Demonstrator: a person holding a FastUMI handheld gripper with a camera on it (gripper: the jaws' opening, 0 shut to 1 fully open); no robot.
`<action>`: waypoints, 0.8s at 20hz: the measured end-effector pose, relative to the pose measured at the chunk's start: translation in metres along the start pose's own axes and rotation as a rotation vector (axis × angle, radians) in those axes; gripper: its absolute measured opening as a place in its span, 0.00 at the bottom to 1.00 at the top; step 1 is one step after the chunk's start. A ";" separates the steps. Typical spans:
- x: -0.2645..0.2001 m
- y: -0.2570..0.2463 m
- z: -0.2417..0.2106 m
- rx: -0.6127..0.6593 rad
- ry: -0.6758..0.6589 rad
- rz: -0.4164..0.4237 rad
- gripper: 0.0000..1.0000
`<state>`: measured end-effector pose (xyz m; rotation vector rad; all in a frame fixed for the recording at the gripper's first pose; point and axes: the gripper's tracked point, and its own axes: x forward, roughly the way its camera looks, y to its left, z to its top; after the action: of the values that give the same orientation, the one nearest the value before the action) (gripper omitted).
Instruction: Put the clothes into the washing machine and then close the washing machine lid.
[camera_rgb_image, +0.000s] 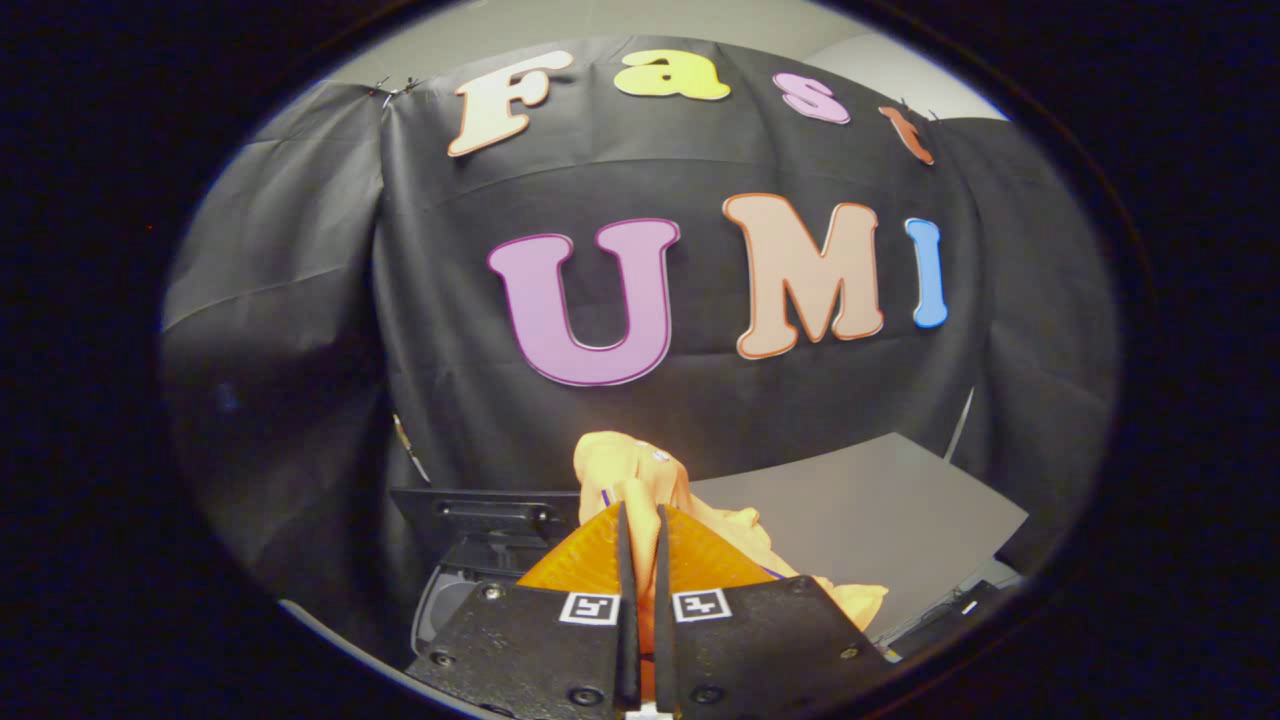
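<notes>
A black cloth wall (330, 300) hangs across the back of the booth, with soft folds on its left part and small clips holding it at the top edge. Above the cloth there is a pale plain wall or ceiling (600, 20). Lower on the right, a flat grey tabletop (880, 510) reaches toward the cloth. A thin light-coloured rod or cable (962, 425) stands at the far right corner of this tabletop, against the cloth. What it is I cannot tell.
</notes>
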<state>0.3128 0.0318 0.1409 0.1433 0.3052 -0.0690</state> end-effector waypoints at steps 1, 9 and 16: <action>0.002 0.012 -0.003 0.018 0.005 0.018 0.06; 0.025 0.106 -0.041 0.014 0.067 0.136 0.05; 0.055 0.172 -0.098 -0.033 0.140 0.206 0.05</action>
<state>0.3517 0.2136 0.0536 0.1465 0.4297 0.1504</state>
